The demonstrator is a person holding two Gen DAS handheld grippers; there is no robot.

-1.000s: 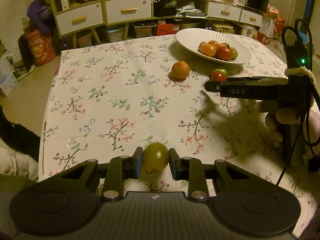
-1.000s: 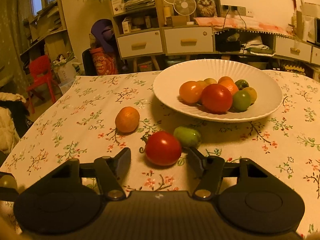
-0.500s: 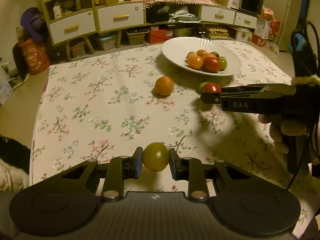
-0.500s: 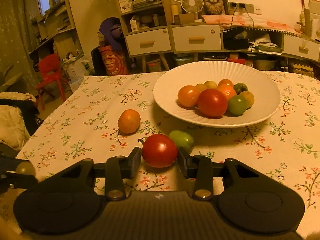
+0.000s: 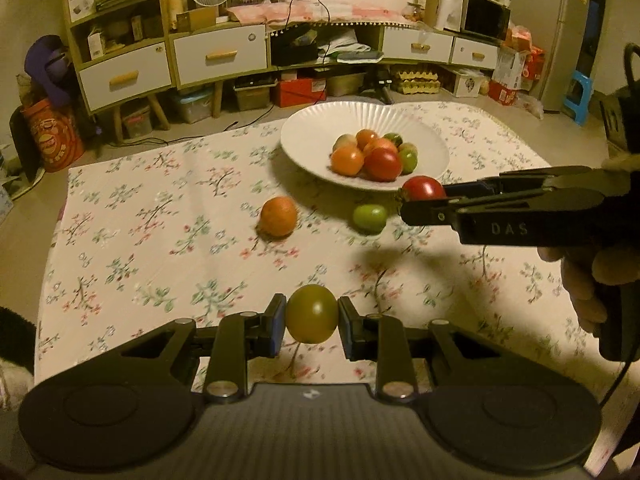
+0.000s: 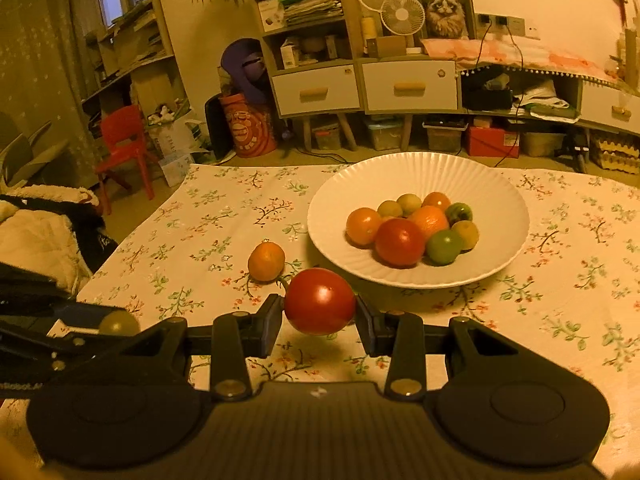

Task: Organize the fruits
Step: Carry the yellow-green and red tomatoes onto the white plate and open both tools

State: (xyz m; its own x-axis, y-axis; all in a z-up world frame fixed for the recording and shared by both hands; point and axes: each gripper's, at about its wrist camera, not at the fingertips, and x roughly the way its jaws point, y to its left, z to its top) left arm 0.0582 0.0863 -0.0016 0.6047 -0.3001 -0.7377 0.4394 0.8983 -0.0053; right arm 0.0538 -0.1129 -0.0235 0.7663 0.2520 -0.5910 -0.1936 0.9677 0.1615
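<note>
Right tongs (image 6: 319,316), a second ago wide around red tomato (image 6: 319,306) on worktop (image 6: 200,240), now clamp it, lifted. Left tongs (image 5: 312,322) still grip olive-green tomato (image 5: 312,314). Both ready for white bowl (image 6: 420,172) at 12 o'clock. Orange (image 5: 279,216) and green fruit (image 5: 370,218) left on cloth.

Warm, dim yellow light over the room. A long drawer cabinet (image 6: 408,88) lines the back wall; two fans (image 6: 402,14) and a cat picture (image 6: 444,10) on top, a red chair (image 6: 124,148) far to its left.
</note>
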